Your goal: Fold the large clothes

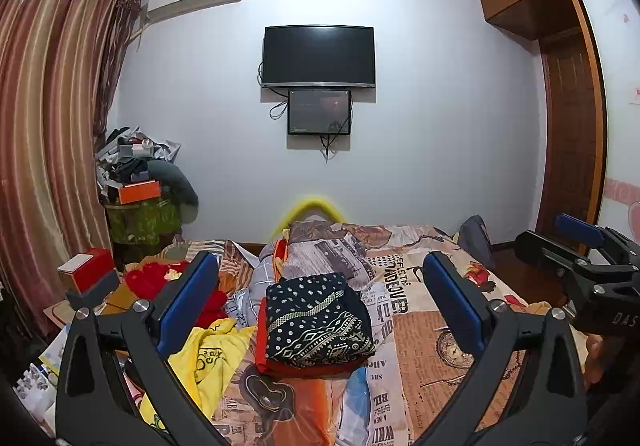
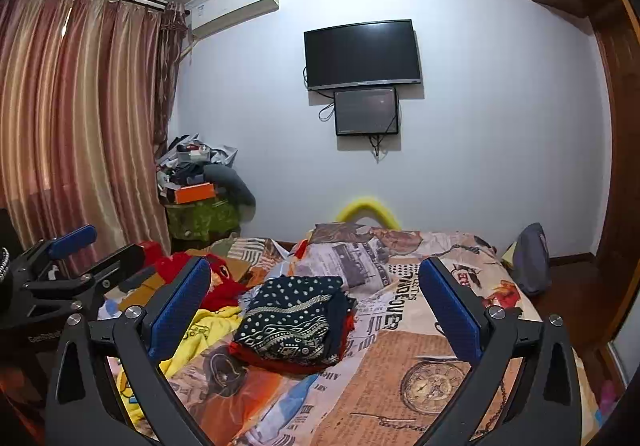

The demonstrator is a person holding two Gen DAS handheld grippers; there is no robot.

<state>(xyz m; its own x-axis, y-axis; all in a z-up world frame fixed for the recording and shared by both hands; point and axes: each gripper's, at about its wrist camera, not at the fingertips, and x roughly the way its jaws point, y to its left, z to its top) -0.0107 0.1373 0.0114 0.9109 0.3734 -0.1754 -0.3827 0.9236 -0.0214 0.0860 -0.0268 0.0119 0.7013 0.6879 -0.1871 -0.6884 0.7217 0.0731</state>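
Left gripper (image 1: 320, 306) held above bed (image 1: 440, 346), jaws spread wide, nothing pinched. Right gripper (image 2: 316, 310) likewise: jaws spread, empty. Both aimed toward far wall. Folded dark patterned garment (image 1: 316, 318) seen mid-bed, stacked on red folded piece (image 1: 288, 366), framed between jaws in both views. Yellow garment (image 1: 212, 354) crumpled just left of stack; red garment (image 1: 160, 278) heaped behind it. TV (image 1: 319, 55) mounted on wall.

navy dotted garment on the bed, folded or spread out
Folded: the navy dotted patterned garment sits as a compact rectangular stack on a red folded piece, edges squared.
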